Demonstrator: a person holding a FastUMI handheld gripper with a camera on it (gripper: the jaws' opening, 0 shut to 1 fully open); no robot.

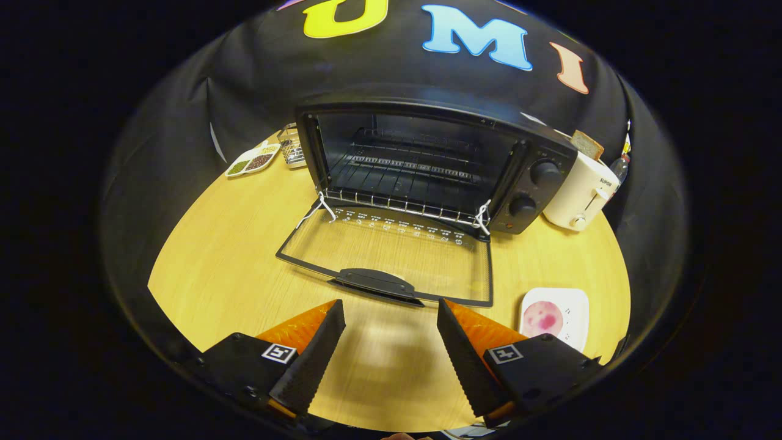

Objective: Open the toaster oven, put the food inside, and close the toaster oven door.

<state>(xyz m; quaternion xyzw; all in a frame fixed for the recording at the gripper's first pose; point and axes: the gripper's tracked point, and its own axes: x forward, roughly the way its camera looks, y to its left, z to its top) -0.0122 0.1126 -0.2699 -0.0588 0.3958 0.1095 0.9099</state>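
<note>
One pink, soft-looking round of food on a white square plate, at two o'clock of the empty, spread gripper, likely wants a gentle edge pinch.

Gripper view, riding above the table, facing the open toaster oven just ahead; fingers parted

The gripper is spread wide over bare table. At 12 o'clock the dropped door blocks the low path; the oven mouth gapes beyond. A plate lies at 2 o'clock.
</note>
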